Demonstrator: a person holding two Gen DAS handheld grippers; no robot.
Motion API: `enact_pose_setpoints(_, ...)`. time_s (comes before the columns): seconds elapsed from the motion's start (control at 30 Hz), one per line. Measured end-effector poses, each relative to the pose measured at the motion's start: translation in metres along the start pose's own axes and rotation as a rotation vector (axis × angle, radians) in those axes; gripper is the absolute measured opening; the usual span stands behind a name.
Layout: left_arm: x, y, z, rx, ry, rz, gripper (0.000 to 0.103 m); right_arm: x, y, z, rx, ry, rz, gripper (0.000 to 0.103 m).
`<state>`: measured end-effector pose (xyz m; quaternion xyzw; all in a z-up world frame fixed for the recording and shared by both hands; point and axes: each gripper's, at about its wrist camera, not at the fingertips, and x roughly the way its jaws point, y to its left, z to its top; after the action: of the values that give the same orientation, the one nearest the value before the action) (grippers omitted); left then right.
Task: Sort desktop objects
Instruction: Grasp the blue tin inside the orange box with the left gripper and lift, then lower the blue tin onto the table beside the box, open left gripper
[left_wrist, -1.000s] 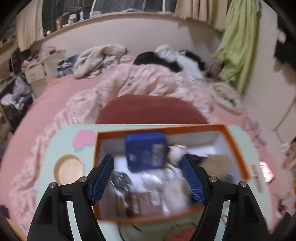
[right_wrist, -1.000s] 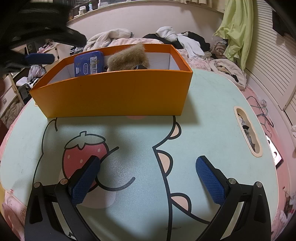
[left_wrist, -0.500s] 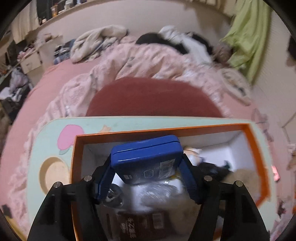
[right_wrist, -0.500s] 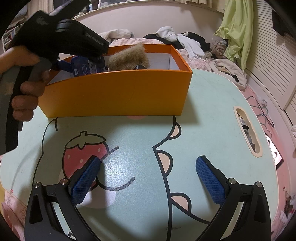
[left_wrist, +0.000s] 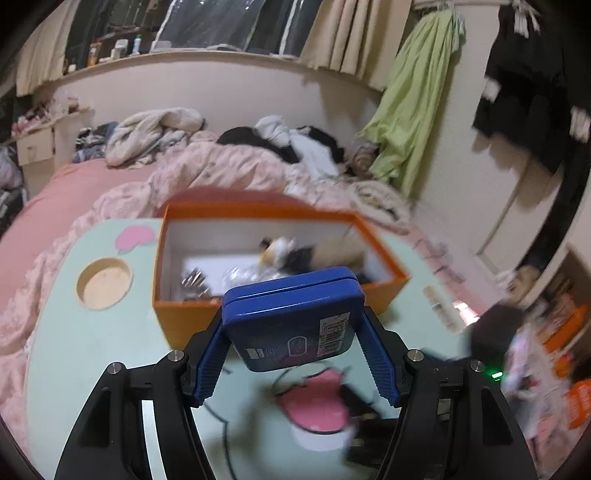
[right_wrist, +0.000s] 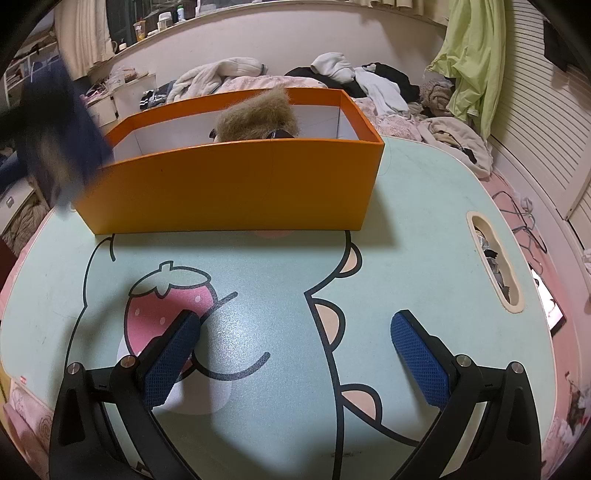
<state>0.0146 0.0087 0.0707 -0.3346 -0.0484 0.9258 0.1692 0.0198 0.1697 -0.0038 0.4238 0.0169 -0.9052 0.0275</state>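
My left gripper (left_wrist: 295, 345) holds the blue tin (left_wrist: 291, 319) tight, out of the orange box (left_wrist: 192, 314). Next I put it on the table (left_wrist: 92, 343). My right gripper (right_wrist: 295, 354) is wide open.

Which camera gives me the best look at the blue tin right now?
The left wrist view: the blue tin fills the centre, clamped between the left gripper's fingers, its label readable. The right wrist view shows only a dark blue blur at the left edge.
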Motion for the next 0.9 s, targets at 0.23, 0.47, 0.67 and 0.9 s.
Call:
enact_pose_setpoints(0.23,0.041,0.015,-0.017,-0.035,0.073,0.037,0.075,0.000,0.002,0.001,0.001,0.001,-0.001,0.103)
enact_pose_setpoints(0.47,0.015,0.015,-0.047,-0.002,0.066,0.146,0.103,-0.001,0.003,0.002,0.002,0.001,0.000,0.103)
enact_pose_setpoints(0.67,0.020,0.037,-0.059,-0.078,0.131,0.286,0.103,-0.002,0.007,-0.001,0.001,0.001,-0.006,0.103)
enact_pose_setpoints(0.9,0.024,0.027,-0.067,-0.007,0.151,0.325,0.103,-0.017,-0.008,-0.003,0.096,-0.078,0.061,0.083)
